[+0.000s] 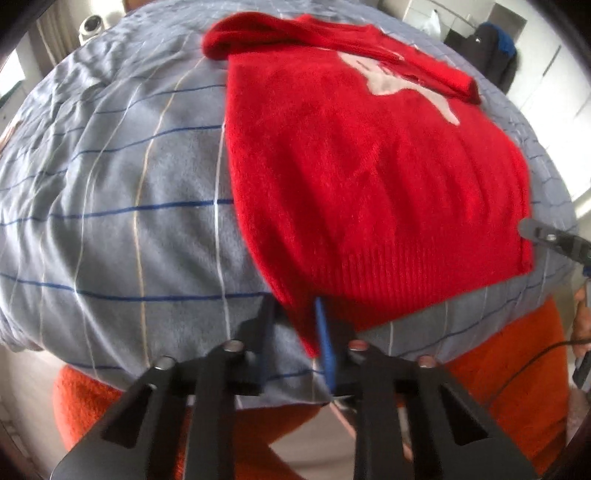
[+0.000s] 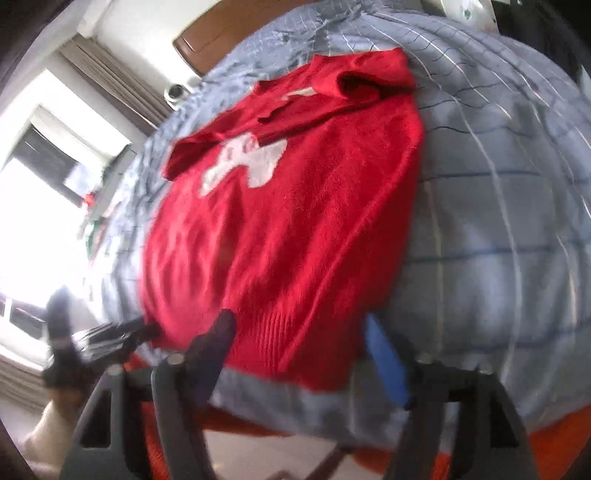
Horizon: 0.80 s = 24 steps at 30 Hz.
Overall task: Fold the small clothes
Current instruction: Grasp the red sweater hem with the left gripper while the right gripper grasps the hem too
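Observation:
A small red knit sweater (image 1: pixel 369 177) with a white motif lies flat on the grey checked bedspread (image 1: pixel 110 192), sleeves folded across its chest. My left gripper (image 1: pixel 295 314) is open at the sweater's near left hem corner; the corner hangs between the fingers. My right gripper (image 2: pixel 299 332) is open and straddles the hem of the sweater (image 2: pixel 288 229) near its right corner. The right gripper's tip also shows in the left wrist view (image 1: pixel 532 230) at the sweater's right hem edge. The left gripper also shows in the right wrist view (image 2: pixel 140 326) at the left hem.
The bedspread (image 2: pixel 498 221) hangs over the bed's near edge, with an orange cover (image 1: pixel 517 369) below it. A white camera (image 1: pixel 90 26) and a wooden headboard (image 2: pixel 221 33) are at the far end. A bright window (image 2: pixel 44 206) is to the left.

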Tool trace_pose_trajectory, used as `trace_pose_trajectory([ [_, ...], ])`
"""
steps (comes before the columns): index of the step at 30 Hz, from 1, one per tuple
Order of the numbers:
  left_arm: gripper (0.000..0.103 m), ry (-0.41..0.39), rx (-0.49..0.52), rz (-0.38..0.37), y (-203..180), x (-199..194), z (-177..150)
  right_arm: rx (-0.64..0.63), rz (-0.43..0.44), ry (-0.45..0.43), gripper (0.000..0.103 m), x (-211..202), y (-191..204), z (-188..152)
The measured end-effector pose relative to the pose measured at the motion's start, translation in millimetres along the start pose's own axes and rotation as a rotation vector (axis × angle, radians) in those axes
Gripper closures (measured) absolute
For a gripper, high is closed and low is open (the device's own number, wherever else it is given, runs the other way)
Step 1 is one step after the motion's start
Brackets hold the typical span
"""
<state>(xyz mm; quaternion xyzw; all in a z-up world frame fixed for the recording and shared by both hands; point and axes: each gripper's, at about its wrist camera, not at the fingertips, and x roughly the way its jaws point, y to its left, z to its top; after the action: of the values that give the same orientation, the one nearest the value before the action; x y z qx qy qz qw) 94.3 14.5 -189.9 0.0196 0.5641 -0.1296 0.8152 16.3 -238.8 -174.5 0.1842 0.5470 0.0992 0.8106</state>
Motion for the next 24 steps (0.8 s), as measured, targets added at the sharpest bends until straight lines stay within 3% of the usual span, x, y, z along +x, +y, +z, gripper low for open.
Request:
trace_pose_trajectory([
  [2, 0.089, -0.003, -0.012, -0.002, 7, -9, -7, 0.024, -0.067, 0.004, 0.084, -8, -17, -6],
  [3, 0.090, -0.004, -0.019, 0.004, 10, -13, -13, 0.058, -0.087, 0.008, 0.090, -15, -29, -11],
  [7, 0.089, 0.008, -0.047, 0.012, 27, -19, -26, 0.157, -0.173, 0.019, 0.092, -48, -77, -33],
  [8, 0.081, 0.004, -0.048, -0.001, 30, -20, -29, 0.159, -0.167, 0.017, 0.092, -56, -82, -37],
  [9, 0.063, -0.003, -0.046, -0.029, 30, -22, -30, 0.153, -0.141, 0.012, 0.088, -60, -82, -39],
  [10, 0.054, -0.015, -0.046, -0.051, 30, -20, -27, 0.148, -0.108, 0.000, 0.087, -64, -81, -41],
  [11, 0.044, -0.027, -0.047, -0.060, 30, -20, -26, 0.144, -0.063, -0.016, 0.075, -67, -79, -41],
  [13, 0.044, -0.046, -0.039, -0.089, 26, -23, -25, 0.136, 0.039, -0.035, 0.061, -61, -73, -38],
  [14, 0.048, -0.046, -0.036, -0.102, 23, -21, -17, 0.129, 0.073, -0.042, 0.061, -55, -67, -35],
  [16, 0.088, -0.036, -0.035, -0.127, 19, -16, -12, 0.085, 0.112, -0.036, 0.061, -35, -54, -29],
  [17, 0.101, -0.013, -0.035, -0.120, 16, -8, -7, 0.063, 0.120, -0.015, 0.062, -22, -49, -26],
  [18, 0.103, -0.007, -0.041, -0.103, 15, -7, -8, 0.057, 0.106, 0.003, 0.076, -14, -48, -24],
  [19, 0.103, -0.015, -0.053, -0.097, 18, -11, -10, 0.058, 0.074, 0.017, 0.099, -10, -49, -24],
  [24, 0.103, -0.030, -0.079, -0.128, 40, -29, -26, 0.006, 0.015, 0.003, 0.099, -50, -46, -28],
])
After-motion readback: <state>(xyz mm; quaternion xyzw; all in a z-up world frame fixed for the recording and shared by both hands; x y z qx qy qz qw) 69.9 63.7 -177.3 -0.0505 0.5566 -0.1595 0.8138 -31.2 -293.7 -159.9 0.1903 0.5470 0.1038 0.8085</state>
